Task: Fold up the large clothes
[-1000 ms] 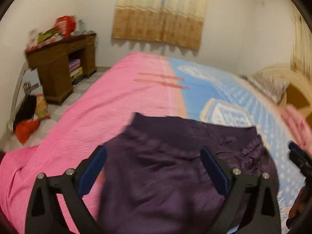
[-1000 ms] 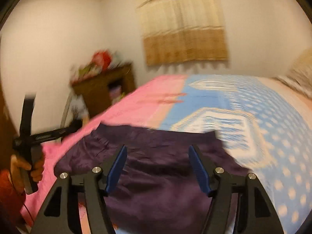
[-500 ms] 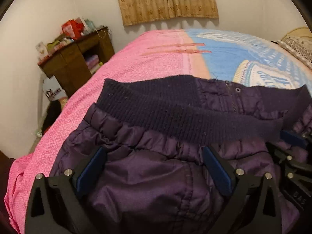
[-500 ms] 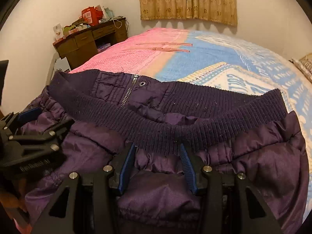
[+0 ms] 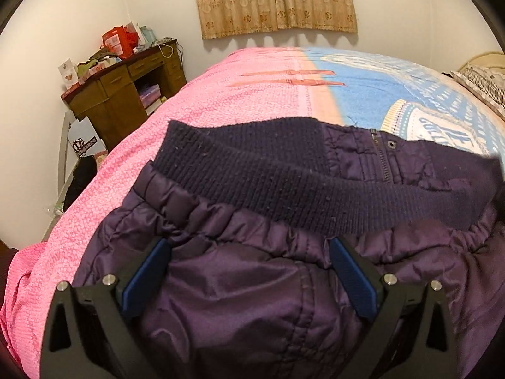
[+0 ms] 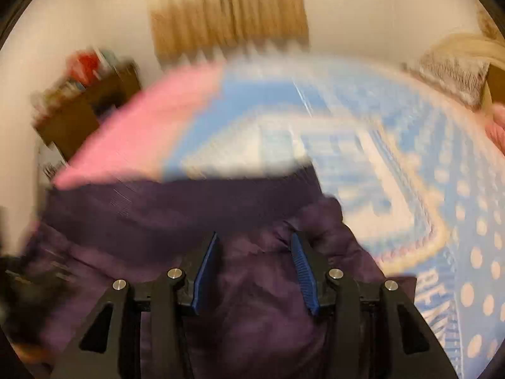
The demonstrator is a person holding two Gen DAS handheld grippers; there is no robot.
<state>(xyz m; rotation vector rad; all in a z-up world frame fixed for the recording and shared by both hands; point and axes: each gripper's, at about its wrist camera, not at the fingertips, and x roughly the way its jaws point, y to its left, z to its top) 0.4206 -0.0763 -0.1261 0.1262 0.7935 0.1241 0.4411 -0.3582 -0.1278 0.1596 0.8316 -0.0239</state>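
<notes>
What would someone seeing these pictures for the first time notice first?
The dark purple padded jacket fills the near foreground, its ribbed knit hem across the middle, lying on a bed cover that is pink on the left and blue patterned on the right. The left gripper stands wide over the jacket. A cluttered wooden desk stands at the left wall, and a beige curtain hangs behind.

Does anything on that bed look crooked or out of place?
Only the purple jacket: its ribbed hem lies flipped back and bunched rather than flat. The bedspread looks smooth. The right view is too blurred to judge more.
</notes>
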